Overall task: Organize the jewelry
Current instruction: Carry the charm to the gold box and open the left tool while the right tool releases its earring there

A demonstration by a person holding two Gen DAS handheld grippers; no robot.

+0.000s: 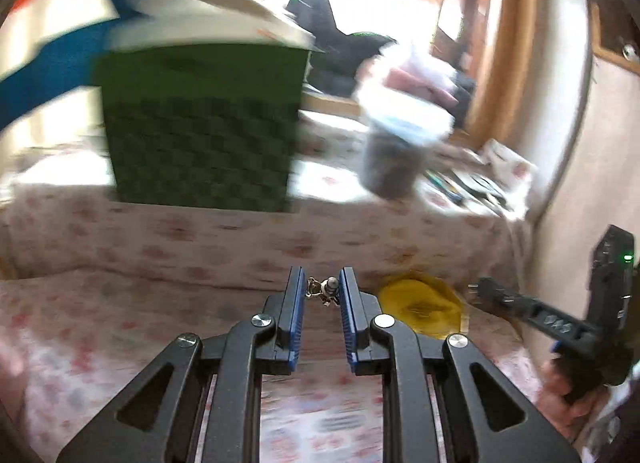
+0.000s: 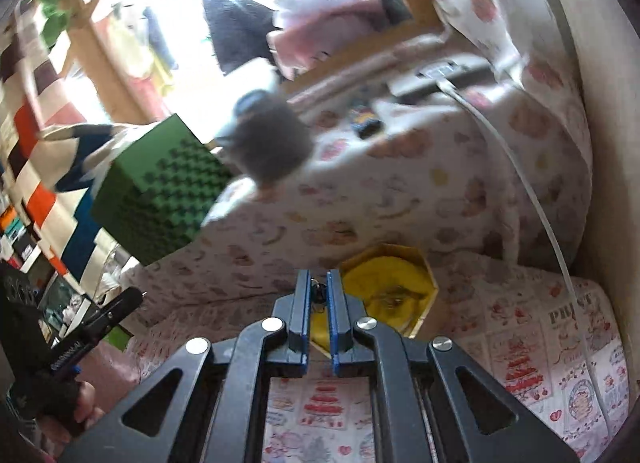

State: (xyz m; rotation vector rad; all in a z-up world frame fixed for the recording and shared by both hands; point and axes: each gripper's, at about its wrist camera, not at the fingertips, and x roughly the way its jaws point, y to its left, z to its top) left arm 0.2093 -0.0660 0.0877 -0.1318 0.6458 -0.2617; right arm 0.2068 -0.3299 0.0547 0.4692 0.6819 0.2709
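Observation:
My left gripper is shut on a small gold and silver jewelry piece held between the blue pads above the floral cloth. My right gripper is shut on a small dark jewelry piece, just left of and above a hexagonal gold box with yellow lining. That box also shows in the left wrist view, to the right of my left gripper. The right gripper shows at the far right of the left wrist view.
A green checkered box and a blurred grey jar with a white lid stand on the raised cloth-covered surface. A white cable runs down the right side. Small items lie at the back right.

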